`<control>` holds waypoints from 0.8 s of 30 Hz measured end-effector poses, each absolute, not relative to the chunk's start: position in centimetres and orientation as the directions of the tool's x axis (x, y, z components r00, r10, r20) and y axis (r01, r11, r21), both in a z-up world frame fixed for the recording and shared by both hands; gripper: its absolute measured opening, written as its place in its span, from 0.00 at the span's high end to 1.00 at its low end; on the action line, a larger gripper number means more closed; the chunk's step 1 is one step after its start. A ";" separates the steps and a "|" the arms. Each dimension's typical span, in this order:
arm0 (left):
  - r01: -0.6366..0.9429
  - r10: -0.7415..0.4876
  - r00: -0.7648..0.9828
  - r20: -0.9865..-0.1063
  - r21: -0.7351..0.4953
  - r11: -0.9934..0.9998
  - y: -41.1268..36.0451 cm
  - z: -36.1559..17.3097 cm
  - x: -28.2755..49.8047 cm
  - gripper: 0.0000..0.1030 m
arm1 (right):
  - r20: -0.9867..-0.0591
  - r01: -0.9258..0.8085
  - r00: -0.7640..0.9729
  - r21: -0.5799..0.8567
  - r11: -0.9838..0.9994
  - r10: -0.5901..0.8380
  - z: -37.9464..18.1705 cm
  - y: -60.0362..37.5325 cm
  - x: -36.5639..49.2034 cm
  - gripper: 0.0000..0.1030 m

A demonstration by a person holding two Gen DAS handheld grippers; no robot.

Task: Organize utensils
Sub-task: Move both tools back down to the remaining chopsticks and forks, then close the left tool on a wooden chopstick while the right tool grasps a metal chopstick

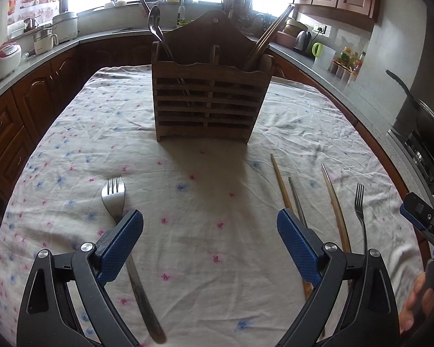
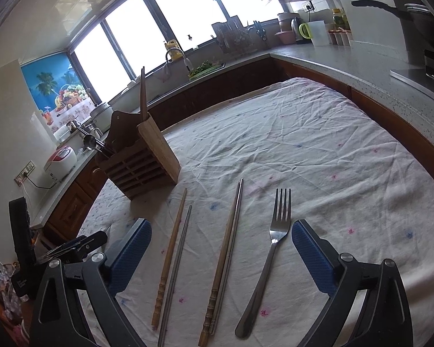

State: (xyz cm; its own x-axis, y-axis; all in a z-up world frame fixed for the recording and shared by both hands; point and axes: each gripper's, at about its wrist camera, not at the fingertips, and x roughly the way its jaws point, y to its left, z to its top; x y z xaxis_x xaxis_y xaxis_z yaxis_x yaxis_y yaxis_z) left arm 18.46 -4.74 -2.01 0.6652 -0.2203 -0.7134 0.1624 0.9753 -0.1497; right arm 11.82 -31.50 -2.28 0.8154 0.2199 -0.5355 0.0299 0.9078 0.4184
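Observation:
A wooden slatted utensil holder stands mid-table, also in the right wrist view; it holds a spoon on its left and chopsticks on its right. My left gripper is open and empty above the cloth; a fork lies under its left finger. My right gripper is open and empty above loose utensils: a wooden chopstick, a metal chopstick, a wooden and metal pair and a second fork. These also lie right of the left gripper.
The table has a wrinkled floral cloth. Counters wrap around it, with rice cookers, a sink, a kettle and a stove with a pan. The right gripper's body shows at the left wrist view's right edge.

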 end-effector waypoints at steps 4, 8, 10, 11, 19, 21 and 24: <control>0.174 -0.229 0.666 -0.710 -0.151 0.973 -5.2 -1.9 19.2 0.07 | -0.552 0.029 0.803 0.413 0.910 0.225 -2.5 -31.5 13.1 0.23; 0.197 -0.243 0.660 -0.710 -0.149 0.969 -6.1 -1.7 20.5 0.13 | -0.589 0.035 0.774 0.406 0.913 0.232 -3.2 -31.4 15.0 0.49; 0.214 -0.254 0.646 -0.720 -0.148 0.966 -6.7 -1.7 21.4 0.16 | -0.608 0.037 0.759 0.398 0.917 0.233 -3.6 -31.3 16.0 0.57; 0.223 -0.257 0.638 -0.726 -0.145 0.964 -7.0 -1.8 21.9 0.18 | -0.617 0.037 0.752 0.393 0.919 0.233 -3.8 -31.2 16.5 0.62; 0.317 -0.288 0.557 -0.779 -0.121 0.940 -10.5 -2.9 25.5 0.40 | -0.683 0.037 0.701 0.323 0.946 0.206 -5.0 -30.7 20.2 0.79; 0.328 -0.294 0.542 -0.787 -0.124 0.936 -11.3 -3.2 26.3 0.41 | -0.697 0.034 0.688 0.312 0.950 0.204 -5.3 -30.6 21.1 0.81; 0.340 -0.286 0.531 -0.798 -0.108 0.934 -12.4 -3.6 27.3 0.43 | -0.722 0.030 0.663 0.289 0.957 0.197 -6.0 -30.4 22.2 0.82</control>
